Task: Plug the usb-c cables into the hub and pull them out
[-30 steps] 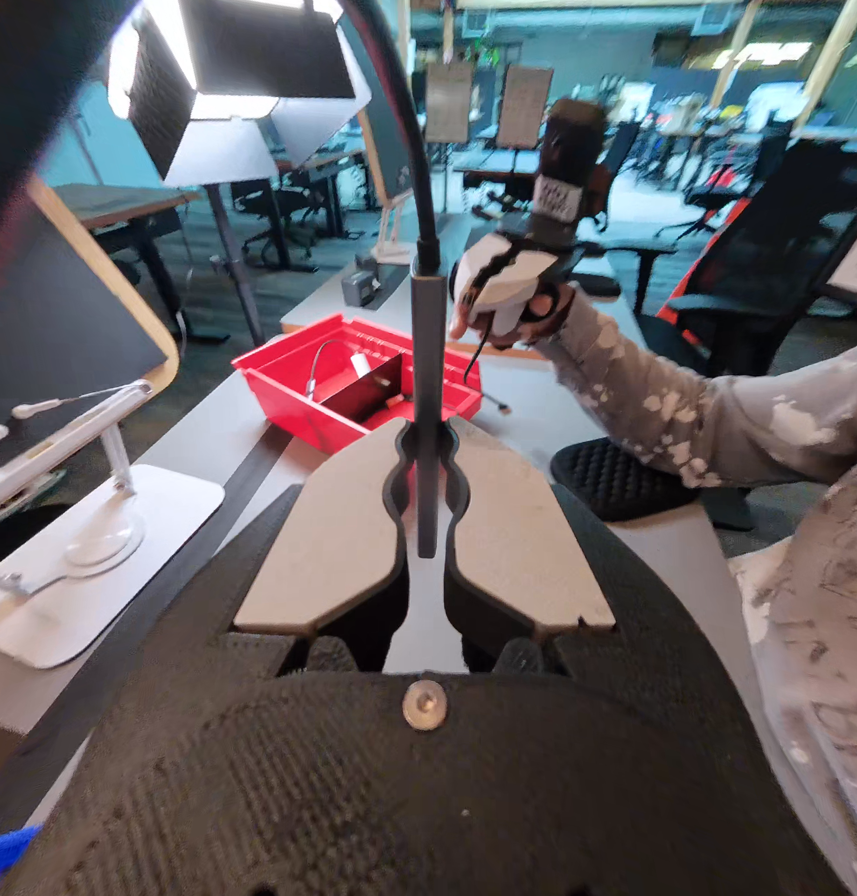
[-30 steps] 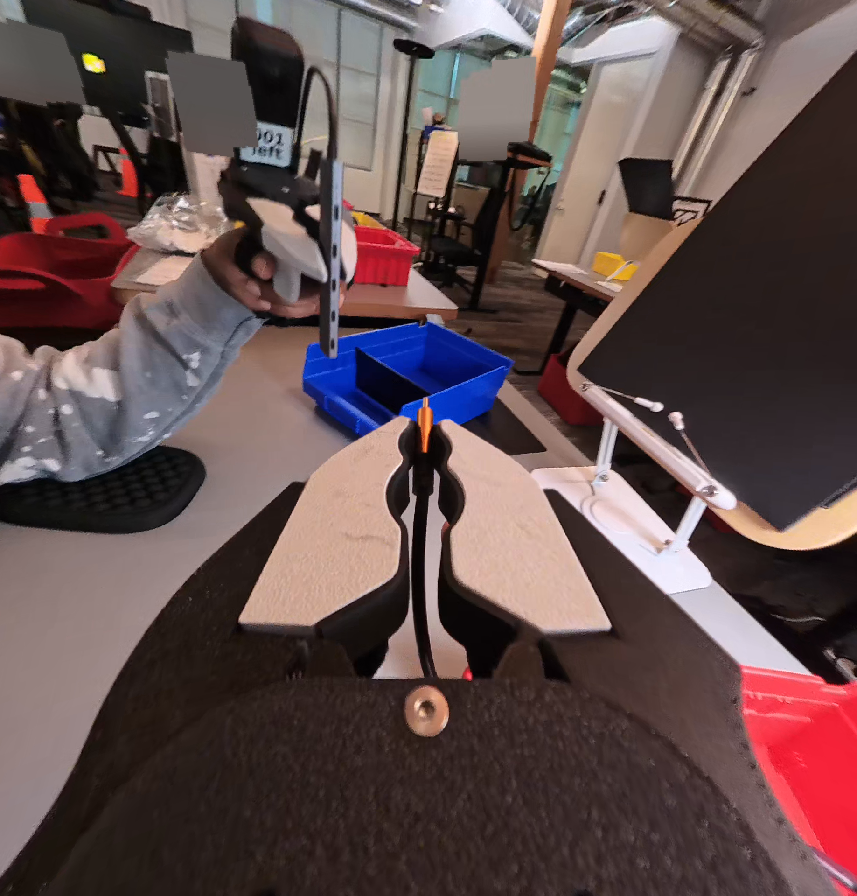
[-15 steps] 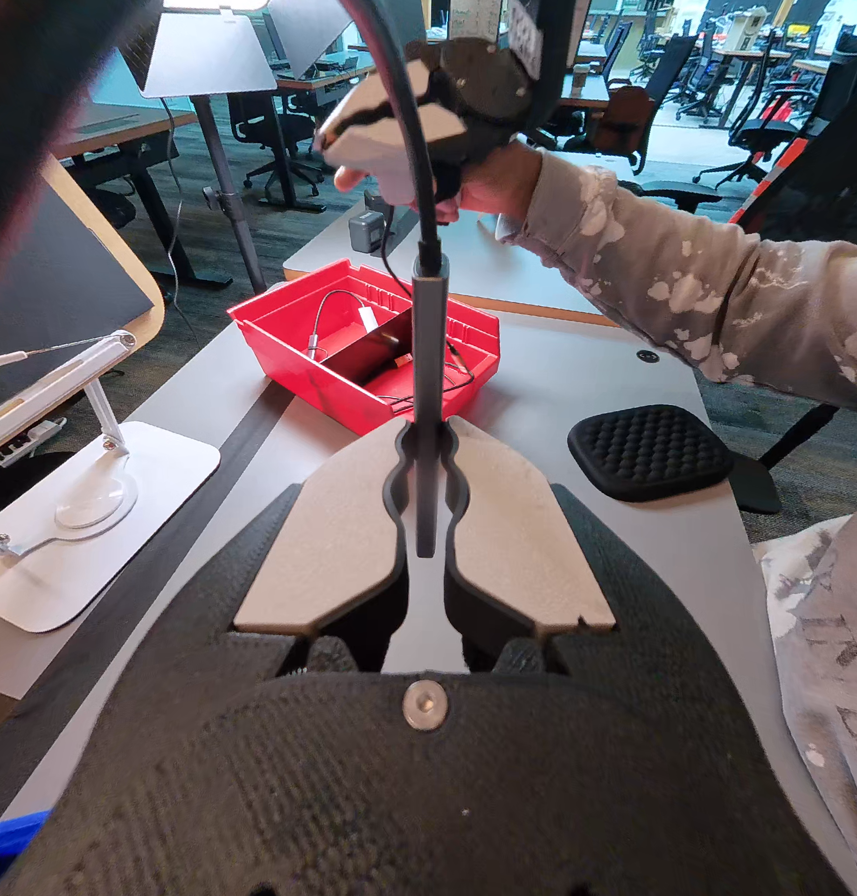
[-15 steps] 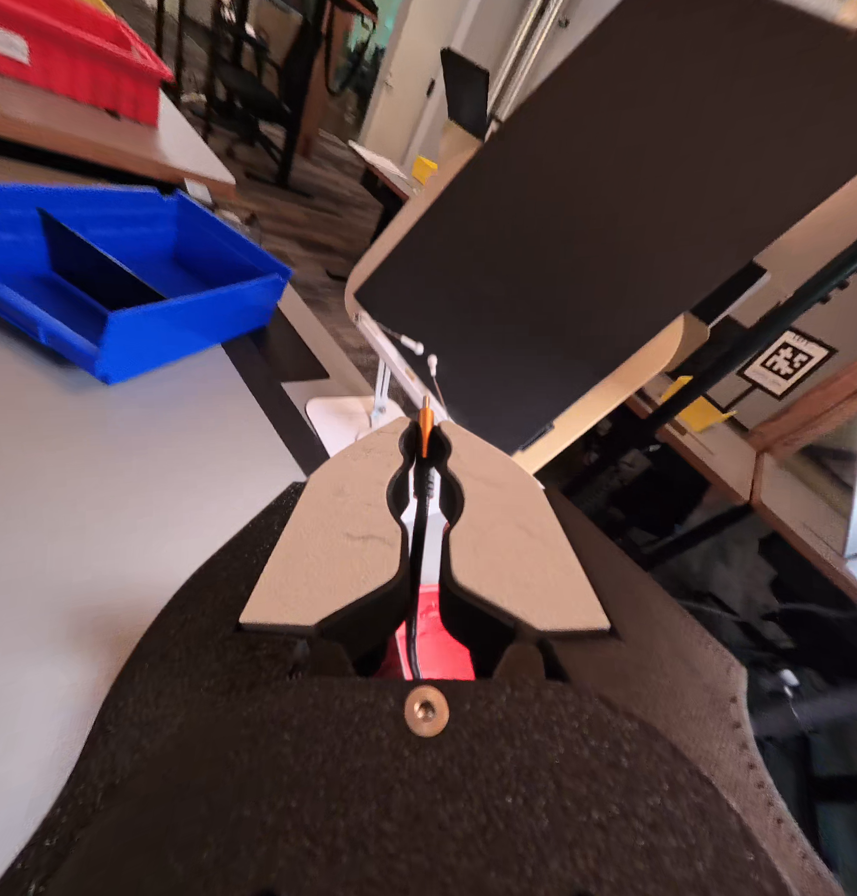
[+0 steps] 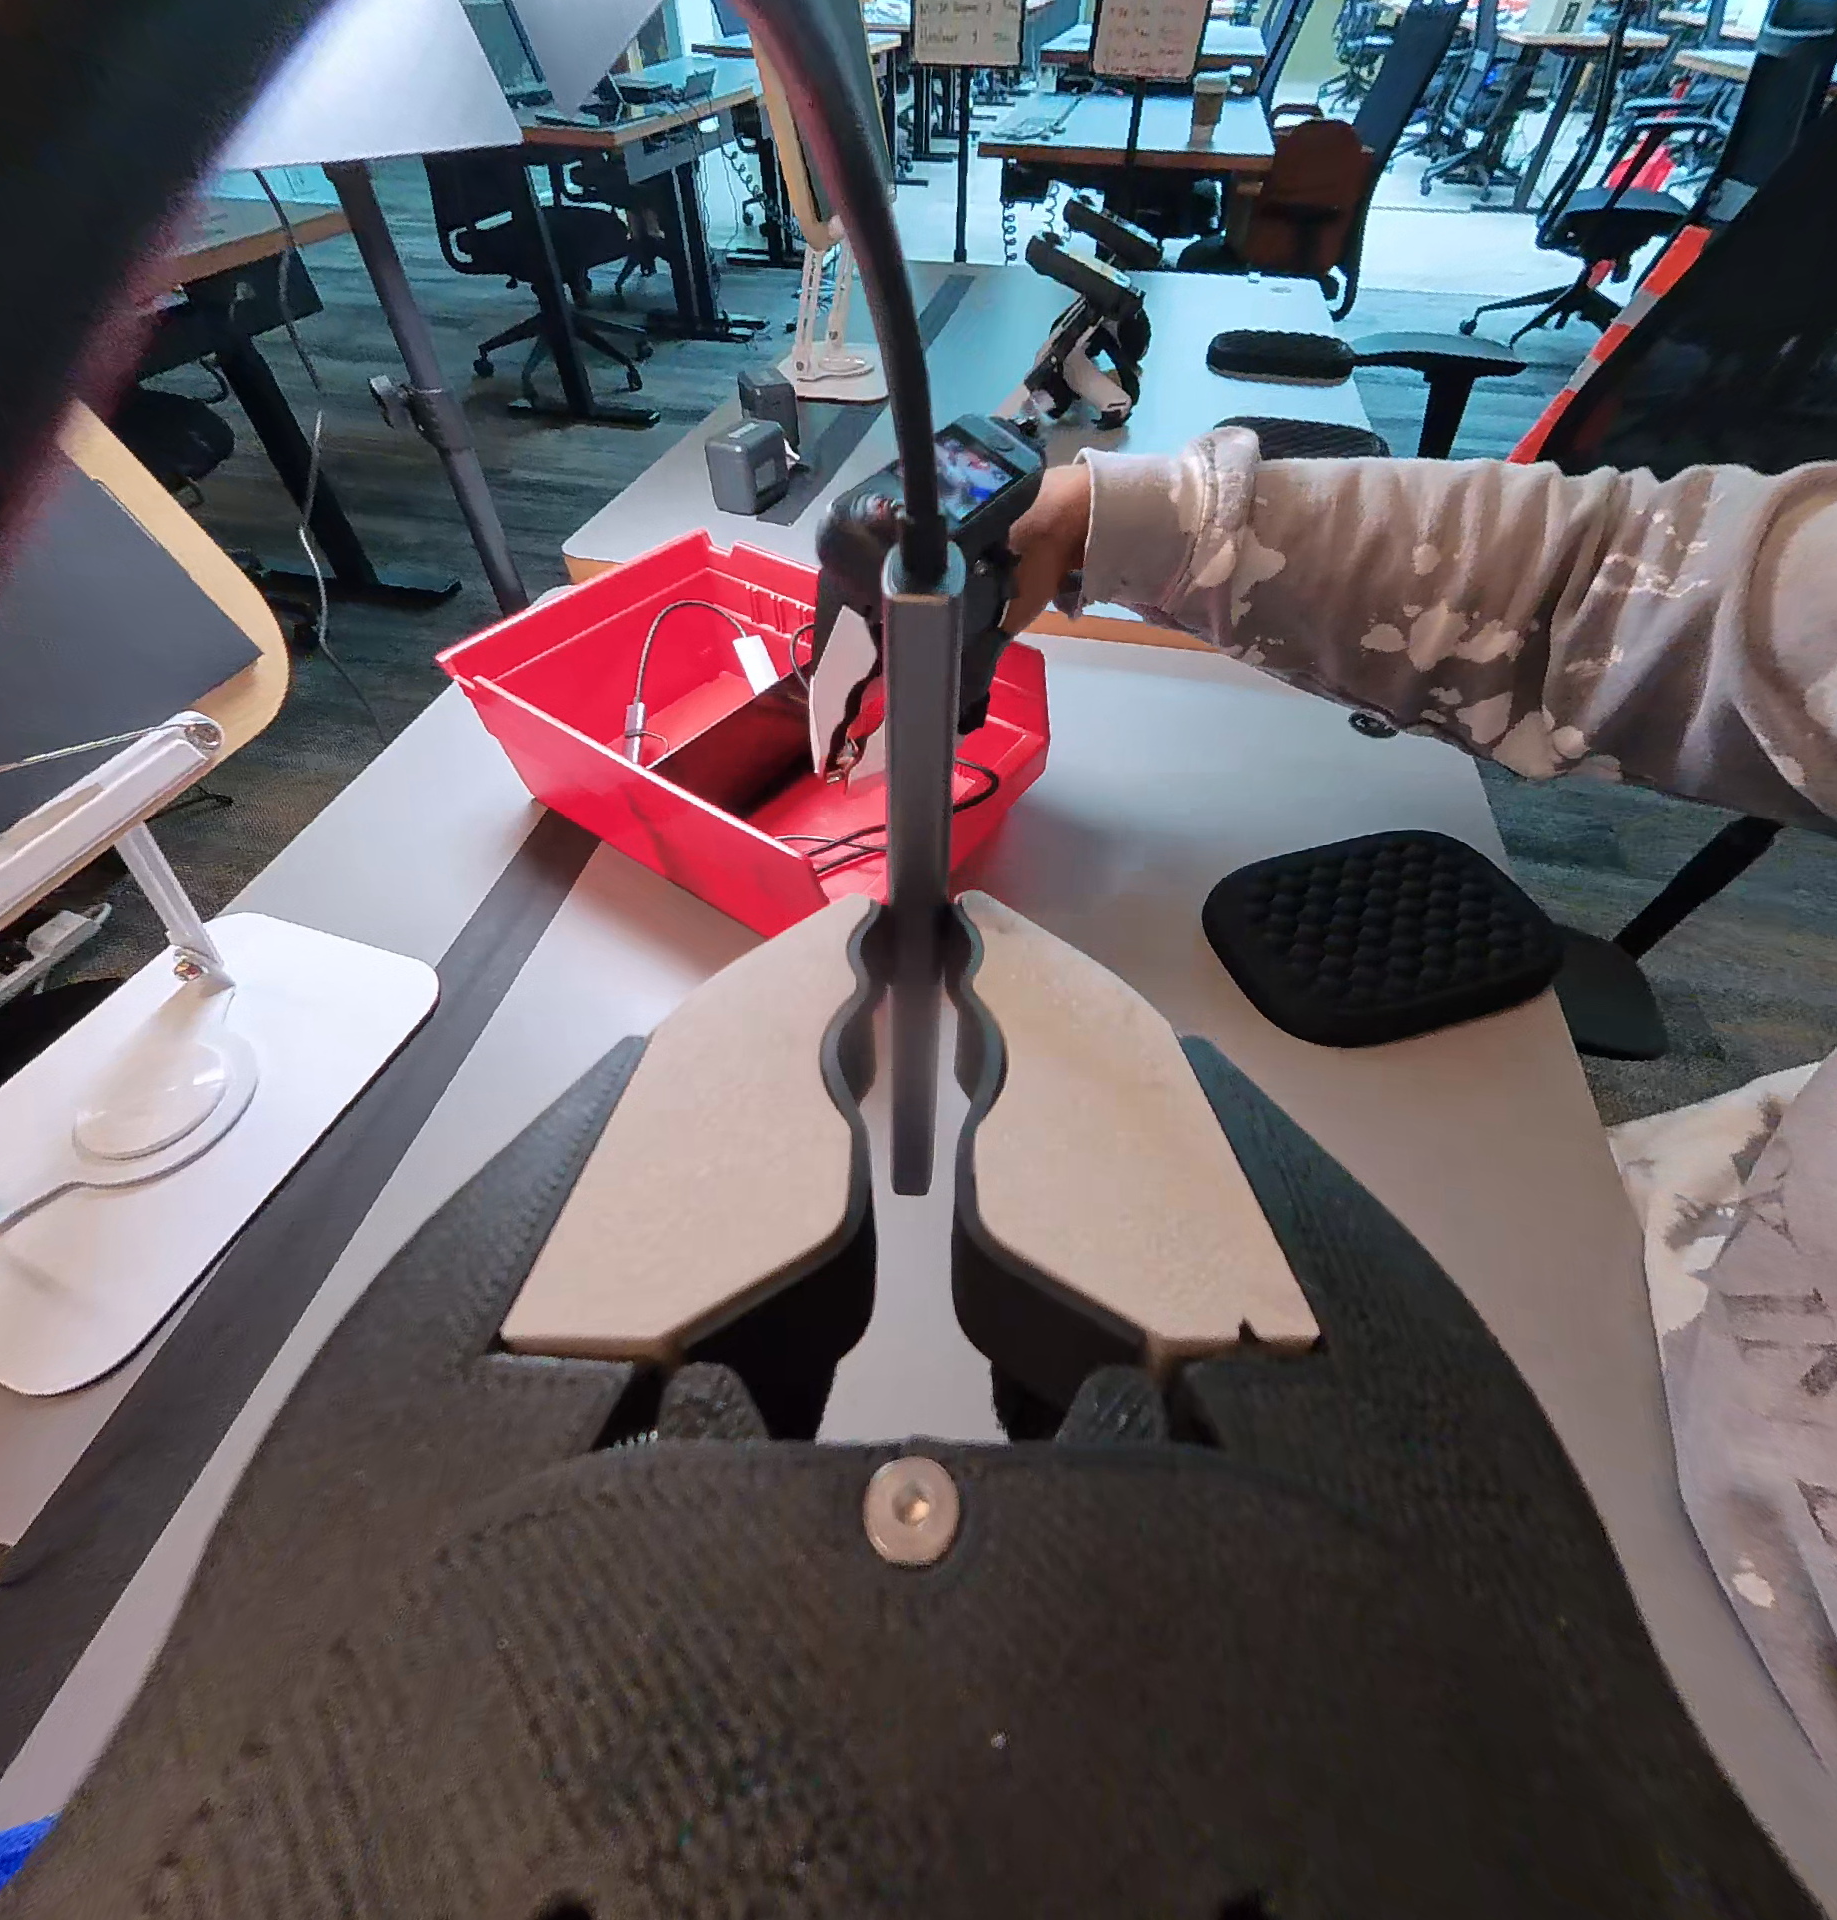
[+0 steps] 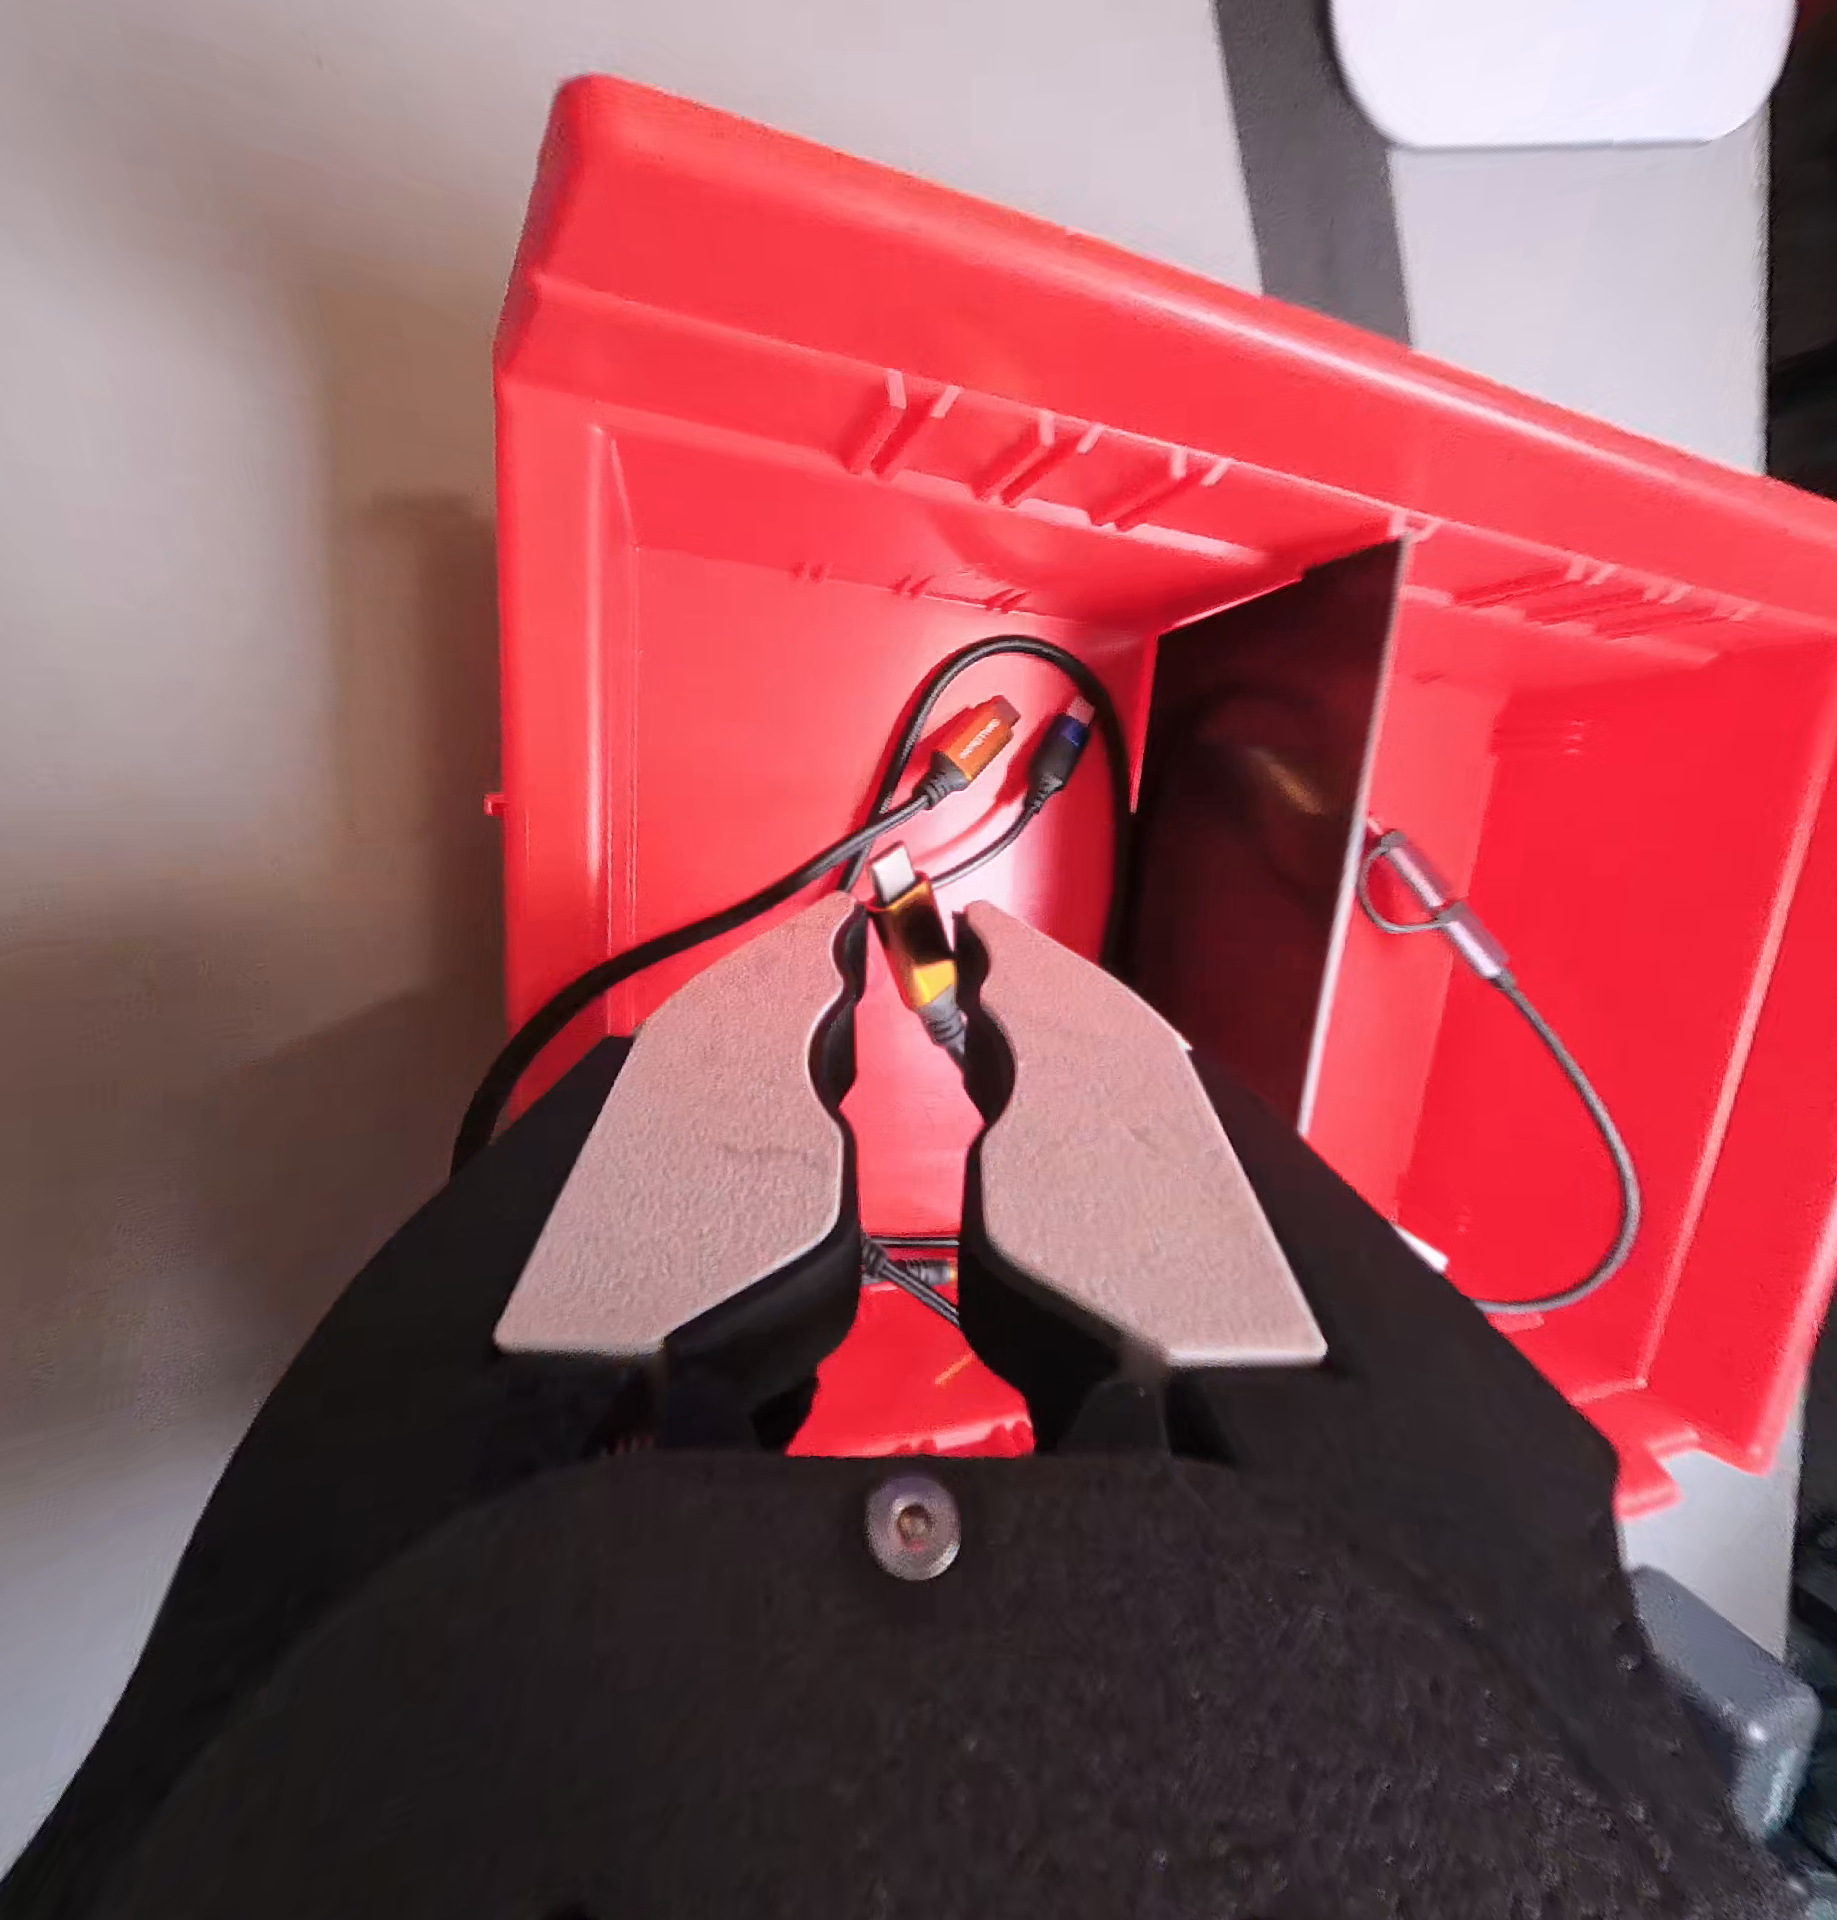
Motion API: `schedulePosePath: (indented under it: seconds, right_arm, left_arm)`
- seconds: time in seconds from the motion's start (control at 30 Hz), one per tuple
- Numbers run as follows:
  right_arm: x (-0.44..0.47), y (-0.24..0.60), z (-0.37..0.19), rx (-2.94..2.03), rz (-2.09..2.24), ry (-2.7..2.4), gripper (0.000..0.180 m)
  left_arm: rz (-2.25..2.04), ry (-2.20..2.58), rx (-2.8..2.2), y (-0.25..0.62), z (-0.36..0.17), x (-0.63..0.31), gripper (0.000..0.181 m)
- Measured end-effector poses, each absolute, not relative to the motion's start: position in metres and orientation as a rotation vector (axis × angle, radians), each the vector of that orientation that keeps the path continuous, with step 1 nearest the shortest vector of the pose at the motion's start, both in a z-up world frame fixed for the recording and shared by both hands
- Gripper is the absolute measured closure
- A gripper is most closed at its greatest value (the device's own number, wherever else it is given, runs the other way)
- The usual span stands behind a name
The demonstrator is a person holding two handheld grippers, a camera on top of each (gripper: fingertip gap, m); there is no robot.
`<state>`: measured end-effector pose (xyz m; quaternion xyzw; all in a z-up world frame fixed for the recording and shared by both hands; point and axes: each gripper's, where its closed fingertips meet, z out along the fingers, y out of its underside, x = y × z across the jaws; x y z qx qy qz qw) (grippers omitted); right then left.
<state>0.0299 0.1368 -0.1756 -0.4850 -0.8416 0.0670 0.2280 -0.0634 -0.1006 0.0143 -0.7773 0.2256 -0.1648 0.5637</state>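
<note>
Hub (image 5: pixel 916 831), slim grey bar, stands upright clamped between the fingers of the left gripper (image 5: pixel 912 914), its thick black lead (image 5: pixel 872 260) arcing up out of view; no cable is plugged into the side that shows. Right gripper (image 6: pixel 906 920) points down into the red bin (image 6: pixel 893 343); fingers parted, orange usb-c plug (image 6: pixel 909 951) sits tilted in the gap, touching the right finger at most, its metal tip forward. Whether it is still pinched, cannot tell. Left compartment holds a second orange plug (image 6: pixel 974 746) with printed lettering, and a dark plug with a blue tip (image 6: pixel 1061 750), on black cables. Black divider (image 6: pixel 1257 810) splits the bin; grey cable (image 6: pixel 1579 1122) loops in the right compartment. Bin sits on a grey table (image 5: pixel 1257 748), black pad (image 5: pixel 1381 935) nearby.
</note>
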Motion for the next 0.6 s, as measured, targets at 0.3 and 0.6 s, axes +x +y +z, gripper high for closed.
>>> schedulePosePath:
  seconds: [0.3,0.6]
  right_arm:
    - [-0.011,0.112,-0.117,-1.323,0.534,-2.15,0.145]
    - [-0.012,0.03,-0.007,-1.05,1.024,-1.949,0.148]
  left_arm:
    - [-0.395,0.544,-1.862,-0.096,0.004,-0.061,0.171]
    - [-0.432,0.613,-1.939,-0.092,-0.017,-0.045,0.171]
